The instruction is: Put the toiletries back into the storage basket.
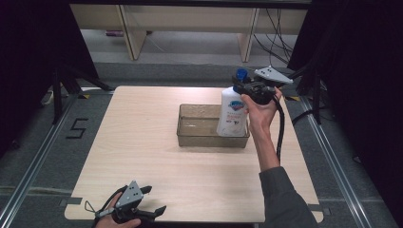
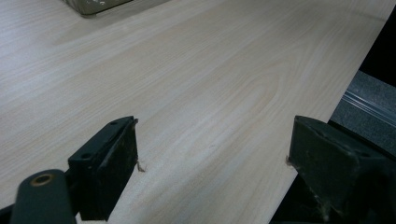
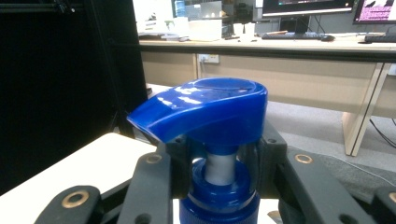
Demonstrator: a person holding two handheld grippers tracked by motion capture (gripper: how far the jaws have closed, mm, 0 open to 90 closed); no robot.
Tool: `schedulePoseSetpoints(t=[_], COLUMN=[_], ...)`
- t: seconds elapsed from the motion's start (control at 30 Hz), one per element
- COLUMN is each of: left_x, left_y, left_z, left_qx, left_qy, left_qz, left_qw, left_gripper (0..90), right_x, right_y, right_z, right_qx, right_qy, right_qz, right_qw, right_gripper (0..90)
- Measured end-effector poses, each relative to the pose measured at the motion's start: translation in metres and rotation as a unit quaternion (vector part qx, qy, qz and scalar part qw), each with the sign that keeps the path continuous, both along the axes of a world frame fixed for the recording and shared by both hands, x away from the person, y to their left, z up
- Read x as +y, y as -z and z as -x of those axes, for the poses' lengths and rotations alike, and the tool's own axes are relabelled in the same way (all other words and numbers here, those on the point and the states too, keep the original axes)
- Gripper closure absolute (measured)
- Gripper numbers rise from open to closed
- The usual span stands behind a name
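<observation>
The right gripper [image 1: 247,88] has its jaws clamped on the neck of the white plastic soap bottle with a blue pump head [image 1: 232,111], just under the pump [image 3: 210,109]. The bottle stands upright at the right end of the clear rectangular plastic tray [image 1: 199,137], right of the light wooden desk's [image 1: 142,142] centre. The left gripper [image 1: 147,209] rests at the near left edge, well apart, jaws wide and empty over bare wood.

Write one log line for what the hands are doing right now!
right gripper: shut on pump bottle neck, over tray | left gripper: open, idle near table edge
</observation>
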State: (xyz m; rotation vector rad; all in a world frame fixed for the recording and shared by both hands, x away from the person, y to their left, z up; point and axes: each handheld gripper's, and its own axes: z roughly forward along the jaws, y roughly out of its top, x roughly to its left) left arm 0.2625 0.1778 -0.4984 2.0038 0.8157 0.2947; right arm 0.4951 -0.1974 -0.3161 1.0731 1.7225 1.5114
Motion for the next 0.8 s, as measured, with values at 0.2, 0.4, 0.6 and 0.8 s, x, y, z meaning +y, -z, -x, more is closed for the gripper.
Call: schedulePoseSetpoints(t=[0.2, 0.4, 0.6, 0.8], left_x=[0.0, 0.0, 0.0, 0.0], left_y=[0.0, 0.0, 0.001, 0.0], left_z=[0.0, 0.0, 0.0, 0.0], left_qx=[0.001, 0.002, 0.001, 0.003], left_qy=[0.0, 0.002, -0.001, 0.0], left_qz=[0.001, 0.001, 0.003, -0.001], left_qw=[1.0, 1.0, 1.0, 1.0], left_gripper=[15.1, 15.1, 15.1, 15.1], right_x=[0.0, -0.001, 0.0, -0.002], right_y=[0.011, 0.017, 0.023, 0.027], right_z=[-0.001, -0.002, -0.002, -0.002], right_qx=[0.005, 0.007, 0.011, 0.007], right_qy=[0.0, 0.001, 0.003, 0.0], right_qz=[0.001, -0.002, 0.0, 0.004], right_qw=[1.0, 1.0, 0.9999, 1.0], right_gripper=[65.8, 65.8, 65.8, 65.8])
